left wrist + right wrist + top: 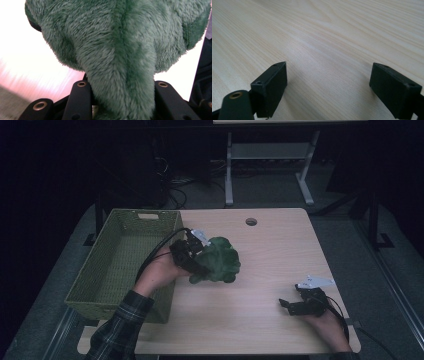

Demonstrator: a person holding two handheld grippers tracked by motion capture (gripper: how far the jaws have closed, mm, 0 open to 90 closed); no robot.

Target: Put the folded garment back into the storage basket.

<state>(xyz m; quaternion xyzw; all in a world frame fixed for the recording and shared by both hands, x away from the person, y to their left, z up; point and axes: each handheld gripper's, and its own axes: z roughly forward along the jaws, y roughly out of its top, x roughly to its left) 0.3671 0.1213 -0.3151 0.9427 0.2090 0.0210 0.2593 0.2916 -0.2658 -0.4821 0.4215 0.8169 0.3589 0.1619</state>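
Observation:
A fuzzy green plush toy (219,260) hangs above the wooden table (260,320), just right of the basket. My left gripper (196,261) is shut on it. In the left gripper view the green plush toy (120,55) is squeezed between the two black jaws, its narrow lower part running down between them. My right gripper (286,306) rests low over the table near the front right corner, pointing left. Its jaws stand wide apart in the right gripper view, where the right gripper (328,85) has bare wood between its fingers (272,85).
A green woven basket (95,265) with nothing visible inside stands along the table's left side, close beside the left hand. A round cable hole (251,222) sits near the far edge. Beyond the table stand white desk legs (229,170) and cables on a dark floor.

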